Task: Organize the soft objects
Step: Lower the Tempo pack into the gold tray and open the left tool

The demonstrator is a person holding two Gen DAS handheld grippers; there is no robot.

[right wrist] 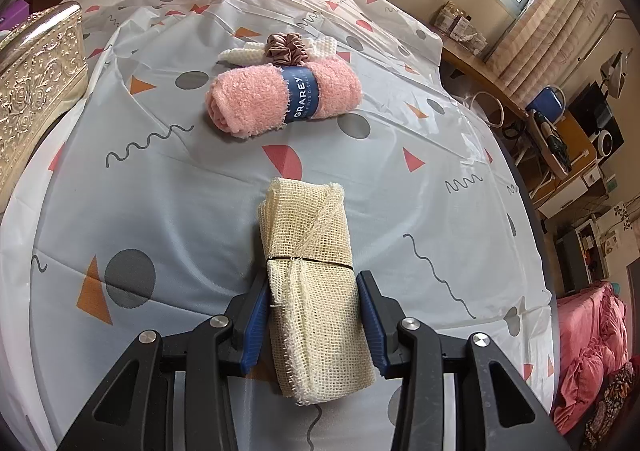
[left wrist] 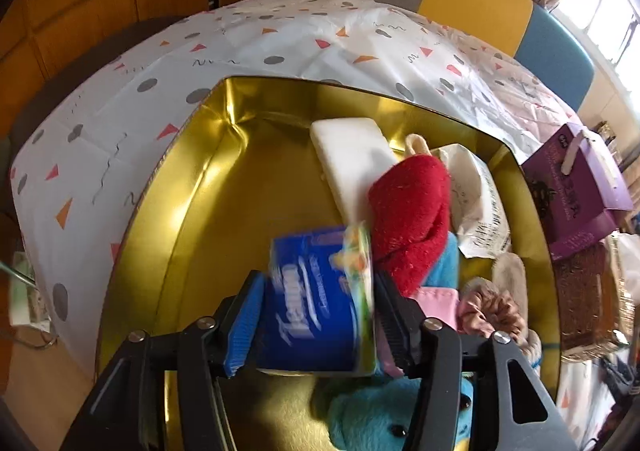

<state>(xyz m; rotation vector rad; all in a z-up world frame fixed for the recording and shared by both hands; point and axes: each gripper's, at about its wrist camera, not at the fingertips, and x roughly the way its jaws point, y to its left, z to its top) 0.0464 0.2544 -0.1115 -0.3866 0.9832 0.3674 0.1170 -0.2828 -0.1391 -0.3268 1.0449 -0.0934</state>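
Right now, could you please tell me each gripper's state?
Left gripper: open around the blue tissue pack, above the gold tin.
Right gripper: closed on the mesh cloth roll.

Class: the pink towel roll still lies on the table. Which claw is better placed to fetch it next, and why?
Right, probably. The right claw faces the pink towel roll, though it holds a mesh cloth roll. The left claw is over the gold tin.

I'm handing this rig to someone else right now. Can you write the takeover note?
Left gripper: over the gold tin, blue tissue pack between its jaws; pack is blurred, grip unclear.
Right gripper: jaws closed on the cream mesh roll, down at the tablecloth.
Done: white pad, red plush, blue plush, a scrunchie and other soft items are in the tin.
Left: mesh roll, pink towel, brown scrunchie, white knit piece on the table.
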